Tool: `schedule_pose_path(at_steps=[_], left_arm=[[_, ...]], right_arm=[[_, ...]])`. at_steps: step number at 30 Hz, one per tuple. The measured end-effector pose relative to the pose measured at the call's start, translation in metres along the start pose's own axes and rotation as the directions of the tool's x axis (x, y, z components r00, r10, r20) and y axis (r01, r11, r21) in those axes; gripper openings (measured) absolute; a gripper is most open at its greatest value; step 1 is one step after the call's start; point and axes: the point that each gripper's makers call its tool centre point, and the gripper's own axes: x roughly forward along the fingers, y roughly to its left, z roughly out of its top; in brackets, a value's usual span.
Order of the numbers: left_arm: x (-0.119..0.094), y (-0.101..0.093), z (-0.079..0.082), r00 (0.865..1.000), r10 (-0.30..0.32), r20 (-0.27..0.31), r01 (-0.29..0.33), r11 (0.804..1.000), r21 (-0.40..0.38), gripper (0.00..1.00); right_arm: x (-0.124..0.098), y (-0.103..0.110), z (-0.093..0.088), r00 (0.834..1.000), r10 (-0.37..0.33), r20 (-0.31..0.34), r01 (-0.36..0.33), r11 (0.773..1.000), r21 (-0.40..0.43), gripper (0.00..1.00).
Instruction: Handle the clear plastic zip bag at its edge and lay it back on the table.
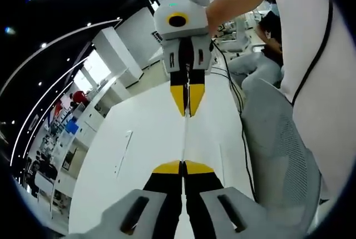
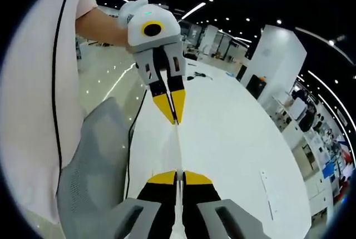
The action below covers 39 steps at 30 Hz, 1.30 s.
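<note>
- While both grippers hold the clear plastic zip bag (image 1: 185, 133) stretched edge-on between them, the handling step is judged under way and the laying-down not yet done.
- The left gripper (image 1: 182, 167) has its yellow-tipped jaws closed together on the near edge of the bag; the right gripper (image 1: 187, 111) faces it, jaws likewise pinched on the far edge.
- The bag hangs in the air above the white table (image 1: 144, 139), seen only as a thin pale line running from one set of tips to the other.
- Next move, in my judgement: both hands must descend level with the bag kept taut, then one grip at a time lets go so the film settles flat rather than folds.
- The left gripper view alone shows a small flat pale strip (image 1: 123, 153) lying on the table to one side, and a seated person (image 1: 261, 55) beyond.
- The right gripper view shows its own gripper (image 2: 178, 177) closed on the bag (image 2: 177, 150), the left gripper (image 2: 173, 118) opposite, a grey mesh chair back (image 2: 94, 172) beside the table, and dark items (image 2: 199, 76) at the table's far end.
</note>
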Motion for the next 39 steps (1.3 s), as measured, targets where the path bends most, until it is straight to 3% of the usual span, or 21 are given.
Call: schedule_pose_path(at_steps=[39], left_arm=[[-0.004, 0.001, -0.007, 1.0, 0.008, -0.007, -0.008, 1.0, -0.006, 0.0]], right_arm=[[-0.018, 0.0, -0.02, 0.999, -0.019, -0.04, 0.019, 1.0, 0.0, 0.0]])
